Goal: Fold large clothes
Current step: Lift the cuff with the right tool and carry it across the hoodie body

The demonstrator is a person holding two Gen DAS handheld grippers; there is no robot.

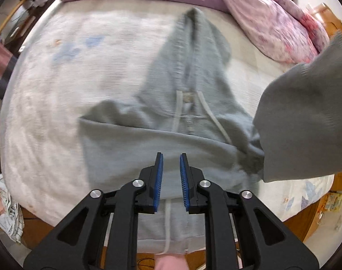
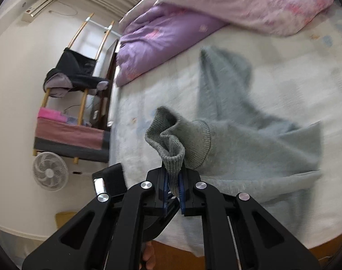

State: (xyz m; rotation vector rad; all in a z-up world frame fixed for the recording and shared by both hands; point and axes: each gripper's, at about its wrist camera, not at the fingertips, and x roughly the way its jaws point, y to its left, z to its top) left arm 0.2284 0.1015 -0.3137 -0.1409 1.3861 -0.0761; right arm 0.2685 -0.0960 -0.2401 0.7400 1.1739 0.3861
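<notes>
Grey zip hoodie lay face-up on the white bed cover, straight ahead of and under the L gripper, hood pointing away from it, drawstrings loose across the chest. L gripper's jaws stood apart w/ nothing between the blue pads, hovering above the lower body of the hoodie.

R gripper was clamped on the ribbed sleeve cuff; sleeve lifted off the bed and trailing to its right toward the body of the garment. In the L view that raised sleeve hung off to the right of the claw.

Progress, my read: early. One sleeve looked to be mid-fold inward; other sleeve seemed tucked already but blur made that unclear. Hood, body folds prob. all left.

Containers: none in use. Shelf rack far left of the R gripper held folded fabrics and dark clothes; small fan below it.
</notes>
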